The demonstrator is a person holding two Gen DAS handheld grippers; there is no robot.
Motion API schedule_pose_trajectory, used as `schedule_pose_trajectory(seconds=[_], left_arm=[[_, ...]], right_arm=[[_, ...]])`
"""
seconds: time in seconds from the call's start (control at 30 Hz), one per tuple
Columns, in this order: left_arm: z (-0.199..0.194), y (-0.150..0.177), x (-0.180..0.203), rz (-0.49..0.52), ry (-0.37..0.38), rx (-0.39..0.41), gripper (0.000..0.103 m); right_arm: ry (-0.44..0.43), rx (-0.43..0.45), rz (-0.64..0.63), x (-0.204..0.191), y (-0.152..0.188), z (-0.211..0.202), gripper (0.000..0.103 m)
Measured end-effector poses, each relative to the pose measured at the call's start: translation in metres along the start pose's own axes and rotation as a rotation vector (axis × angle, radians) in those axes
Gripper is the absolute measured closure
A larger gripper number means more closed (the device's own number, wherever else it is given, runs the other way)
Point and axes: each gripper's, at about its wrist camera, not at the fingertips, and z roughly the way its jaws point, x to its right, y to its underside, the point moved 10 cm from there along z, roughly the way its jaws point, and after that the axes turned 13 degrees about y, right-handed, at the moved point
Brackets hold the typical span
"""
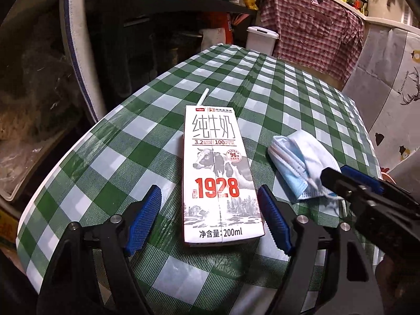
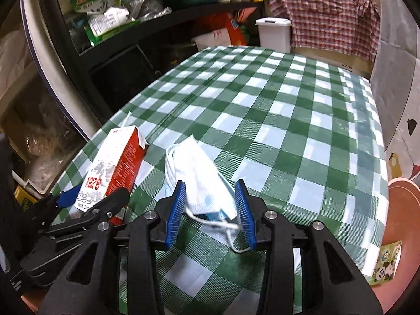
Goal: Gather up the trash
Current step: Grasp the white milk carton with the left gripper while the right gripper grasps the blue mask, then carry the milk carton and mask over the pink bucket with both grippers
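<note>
A white milk carton (image 1: 218, 173) marked 1928 lies flat on the green checked tablecloth (image 1: 288, 99), with a straw (image 1: 203, 95) sticking out of its far end. My left gripper (image 1: 208, 191) is open and straddles the carton's near half, with a gap at each blue pad. To its right lies a crumpled pale blue face mask (image 1: 302, 162). In the right wrist view the mask (image 2: 202, 178) sits between the fingers of my right gripper (image 2: 210, 183). The jaws stand open around it, the pads close to its edges, and its white ear loops (image 2: 231, 233) trail toward me. The carton (image 2: 113, 168) shows at the left.
A white lidded bin (image 2: 274, 34) stands past the table's far end, next to a hanging plaid shirt (image 2: 328, 8). Dark shelves (image 2: 118, 26) packed with goods line the left side. A reddish round object (image 2: 401, 210) and a panda-print packet (image 2: 388, 262) lie off the table's right edge.
</note>
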Motion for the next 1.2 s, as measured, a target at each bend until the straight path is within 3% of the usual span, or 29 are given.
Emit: schedule_pose_trajectory(seconds=[0.07, 0.13, 0.2, 0.3, 0.77, 1.2], left_arm=[[0.002, 0.0, 0.0, 0.0, 0.004, -0.005, 0.037], [0.002, -0.001, -0.001, 0.001, 0.004, -0.004, 0.04], [0.003, -0.002, -0.001, 0.006, 0.004, -0.004, 0.045], [0.003, -0.001, 0.0, 0.011, 0.0, -0.003, 0.052], [-0.015, -0.003, 0.026, 0.082, 0.05, 0.036, 0.053], [-0.038, 0.003, 0.094, 0.208, 0.159, 0.064, 0.053]], right_arm=[[0.005, -0.007, -0.017, -0.002, 0.002, 0.002, 0.063], [0.018, -0.008, -0.034, -0.003, 0.004, 0.001, 0.071], [0.017, -0.01, -0.039, -0.002, 0.006, -0.001, 0.09], [0.018, 0.0, -0.051, -0.002, 0.009, -0.006, 0.098], [0.085, 0.113, 0.042, 0.035, 0.001, -0.06, 0.101], [0.174, 0.213, 0.219, 0.106, 0.01, -0.12, 0.1]])
